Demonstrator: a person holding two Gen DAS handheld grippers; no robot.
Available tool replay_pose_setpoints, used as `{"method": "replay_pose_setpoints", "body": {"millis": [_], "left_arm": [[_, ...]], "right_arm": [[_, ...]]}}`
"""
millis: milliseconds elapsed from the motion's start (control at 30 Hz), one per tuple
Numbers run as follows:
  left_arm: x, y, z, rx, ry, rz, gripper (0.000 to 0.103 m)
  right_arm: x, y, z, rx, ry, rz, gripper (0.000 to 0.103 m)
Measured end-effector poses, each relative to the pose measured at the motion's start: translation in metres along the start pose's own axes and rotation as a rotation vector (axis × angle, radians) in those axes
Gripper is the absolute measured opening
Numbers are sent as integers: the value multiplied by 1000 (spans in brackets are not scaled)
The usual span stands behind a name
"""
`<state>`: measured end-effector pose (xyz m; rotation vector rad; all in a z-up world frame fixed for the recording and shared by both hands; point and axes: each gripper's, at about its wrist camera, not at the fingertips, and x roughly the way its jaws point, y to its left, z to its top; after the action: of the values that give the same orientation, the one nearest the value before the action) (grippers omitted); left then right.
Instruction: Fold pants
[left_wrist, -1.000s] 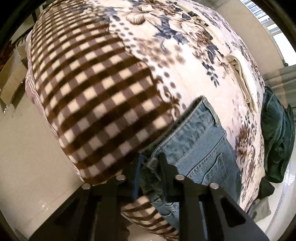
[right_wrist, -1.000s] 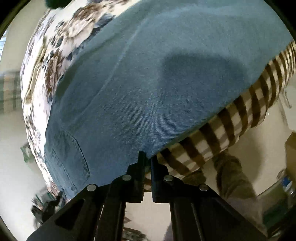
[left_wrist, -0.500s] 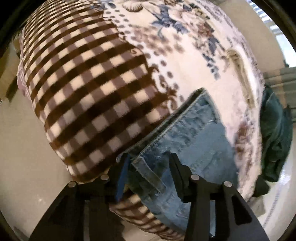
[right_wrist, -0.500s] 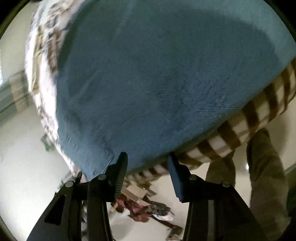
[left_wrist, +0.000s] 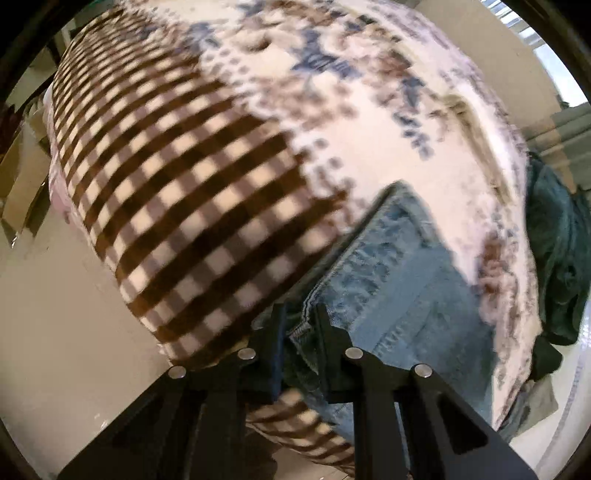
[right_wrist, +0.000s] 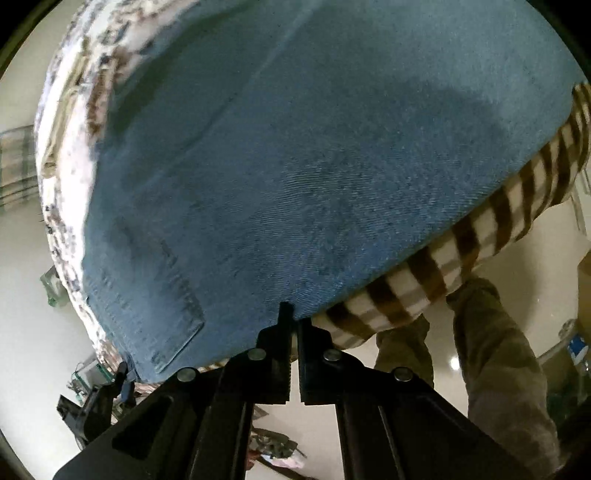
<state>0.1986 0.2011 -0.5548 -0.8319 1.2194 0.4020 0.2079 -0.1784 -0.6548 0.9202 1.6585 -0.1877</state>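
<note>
Clearly blue denim pants (right_wrist: 314, 166) lie flat, pocket up.

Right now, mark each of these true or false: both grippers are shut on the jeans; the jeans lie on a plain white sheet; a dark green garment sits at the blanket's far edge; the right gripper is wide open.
1. Both grippers are shut on the jeans. True: the left gripper pinches the waistband, the right gripper the near edge.
2. The jeans lie on a plain white sheet. False: they lie on a checked and floral blanket.
3. A dark green garment sits at the blanket's far edge. True.
4. The right gripper is wide open. False: its fingers are closed on the denim.
</note>
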Motion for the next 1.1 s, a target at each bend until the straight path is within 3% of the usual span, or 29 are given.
{"method": "replay_pose_setpoints", "body": {"millis": [67, 167, 233, 267, 300, 333, 367, 467, 533, 667, 767, 933, 1033, 1100], "left_arm": [[14, 7, 4, -34, 52, -8, 14], [5, -4, 8, -15, 71, 27, 17], [-8, -23, 4, 59, 59, 76, 23], [-15, -36, 1, 110, 46, 111, 32], [-21, -52, -3, 172, 34, 155, 57], [-26, -70, -9, 229, 24, 188, 82], [-29, -83, -15, 272, 15, 197, 88], [-32, -143, -43, 424, 11, 163, 89], [-24, -188, -69, 511, 30, 127, 89], [12, -268, -137, 669, 137, 55, 89], [46, -316, -191, 781, 198, 52, 89], [98, -359, -255, 907, 239, 120, 89], [123, -360, -268, 904, 261, 175, 89], [138, -357, -268, 881, 277, 211, 89]], "right_arm": [[12, -4, 13, -8, 41, 2, 4], [0, -20, 19, -13, 70, 64, 16], [-19, -25, 22, -39, 34, 87, 57], [-31, -30, 24, -49, 13, 109, 64], [-44, -37, 26, -50, -11, 129, 71], [-54, -45, 29, -44, -34, 148, 72], [-65, -56, 32, -31, -57, 167, 72], [-108, -104, 49, 38, -164, 201, 72], [-144, -151, 65, 94, -277, 177, 72], [-204, -253, 96, 267, -470, 172, 72], [-236, -322, 126, 346, -575, 184, 72], [-234, -387, 179, 405, -592, 275, 71], [-219, -406, 201, 423, -584, 369, 65], [-217, -409, 210, 413, -625, 440, 64]]}}
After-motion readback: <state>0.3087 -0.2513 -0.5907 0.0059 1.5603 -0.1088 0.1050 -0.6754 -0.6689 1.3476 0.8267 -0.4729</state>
